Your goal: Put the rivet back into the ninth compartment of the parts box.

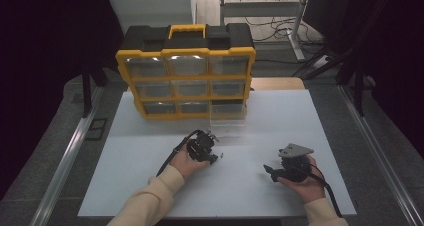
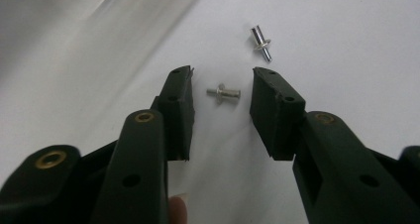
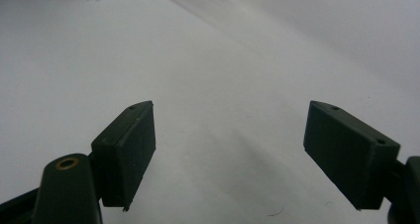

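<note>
1. I am working in what looks like a lab or test workshop: a white table top (image 1: 280, 186) sits inside a dark-curtained bay, black cloth hanging at nine and three o'clock.
2. At twelve o'clock on my table stands a yellow and black parts organizer (image 1: 186, 71) with clear little drawers (the sort kept for screws and fittings).
3. Metal rails (image 1: 67, 156) run along both sides of the table, at eight and four o'clock, over grey carpet.
4. Beyond the organizer, at one o'clock, loose cables (image 1: 280, 23) trail across the floor under a metal-framed desk (image 1: 260, 8).
</note>
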